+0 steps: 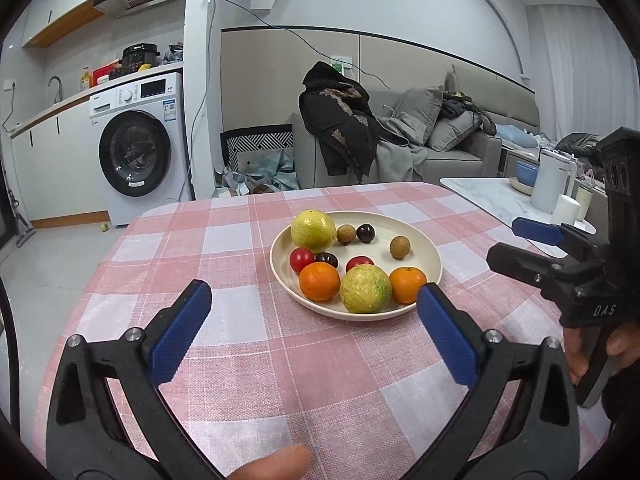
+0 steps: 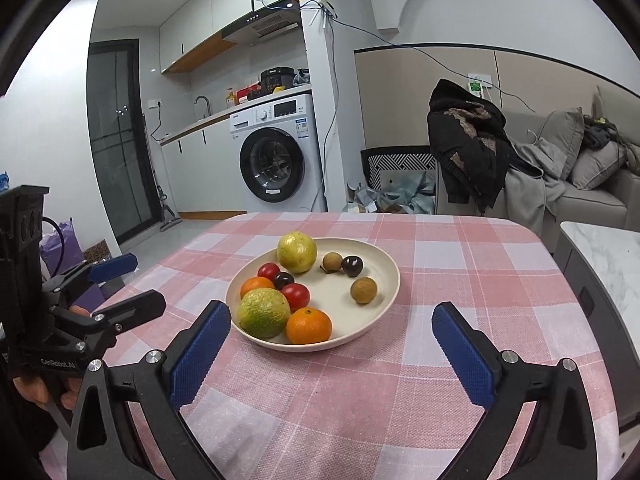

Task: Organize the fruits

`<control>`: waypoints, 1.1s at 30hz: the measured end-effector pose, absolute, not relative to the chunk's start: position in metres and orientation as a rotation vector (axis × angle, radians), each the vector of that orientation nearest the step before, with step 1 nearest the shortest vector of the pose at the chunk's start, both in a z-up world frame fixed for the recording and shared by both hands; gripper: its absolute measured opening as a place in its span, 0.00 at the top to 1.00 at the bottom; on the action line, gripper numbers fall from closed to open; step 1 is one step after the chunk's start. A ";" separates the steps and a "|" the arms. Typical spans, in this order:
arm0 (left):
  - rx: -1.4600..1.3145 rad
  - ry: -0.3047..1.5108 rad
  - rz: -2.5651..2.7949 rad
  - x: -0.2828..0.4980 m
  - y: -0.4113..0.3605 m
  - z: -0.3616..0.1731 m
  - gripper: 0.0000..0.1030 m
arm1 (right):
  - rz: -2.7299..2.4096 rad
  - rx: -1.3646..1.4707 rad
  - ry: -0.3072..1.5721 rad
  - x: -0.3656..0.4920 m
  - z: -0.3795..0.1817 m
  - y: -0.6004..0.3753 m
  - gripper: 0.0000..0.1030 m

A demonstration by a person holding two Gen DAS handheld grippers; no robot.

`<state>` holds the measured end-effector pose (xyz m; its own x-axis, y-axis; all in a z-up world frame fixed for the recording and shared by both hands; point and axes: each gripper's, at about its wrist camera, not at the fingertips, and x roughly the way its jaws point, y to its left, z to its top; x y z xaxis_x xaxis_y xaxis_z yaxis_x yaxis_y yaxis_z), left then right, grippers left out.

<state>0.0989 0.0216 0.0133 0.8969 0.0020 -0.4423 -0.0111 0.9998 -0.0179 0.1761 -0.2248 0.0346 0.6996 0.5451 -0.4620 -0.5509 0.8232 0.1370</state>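
**Both Grippers Spread, Short of the Plate**

With every fruit lying in the cream plate point(image 1: 434, 256) on the checked tablecloth point(image 1: 224, 252), both tools hang on the near side of the plate, clear of it. The left gripper point(image 1: 314, 300) has its jaws spread wide with nothing between them; the right gripper point(image 2: 332, 320) is likewise spread and empty.

Plate contents, referenced to the plate:
- Near rim: a green-yellow citrus point(image 2: 263, 312) flanked by two oranges, the right-hand orange point(image 2: 309, 325) and the left-hand orange point(image 1: 319, 281).
- Far-left rim: a second yellow citrus point(image 1: 313, 230).
- Centre: two cherry tomatoes and a dark cherry.
- Far side: a longan and another dark cherry; a second longan point(image 2: 363, 289) sits alone toward the right.

The fruit is round, so no long axis governs the approach. Judged from both views, the near-rim citrus lies straight ahead of both grippers. The left gripper's right finger point(image 1: 446, 332) appears just beside the near rim, so the left hand seems marginally closer.
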 end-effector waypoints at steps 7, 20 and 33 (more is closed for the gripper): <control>0.006 0.466 0.019 0.103 0.017 0.006 0.01 | 0.611 -0.022 0.499 0.173 0.036 -0.226 0.00; -0.002 0.478 0.024 0.106 0.018 0.005 0.01 | 0.620 -0.068 0.472 0.165 0.037 -0.219 0.00; 0.003 0.478 0.024 0.107 0.019 0.005 0.01 | 0.621 -0.069 0.473 0.163 0.037 -0.219 0.00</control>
<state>0.1073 0.0187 0.0047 0.8876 0.0241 -0.4601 -0.0225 0.9997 0.0090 0.1634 -0.2195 0.0372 0.7107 0.5437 -0.4464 -0.5748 0.8147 0.0771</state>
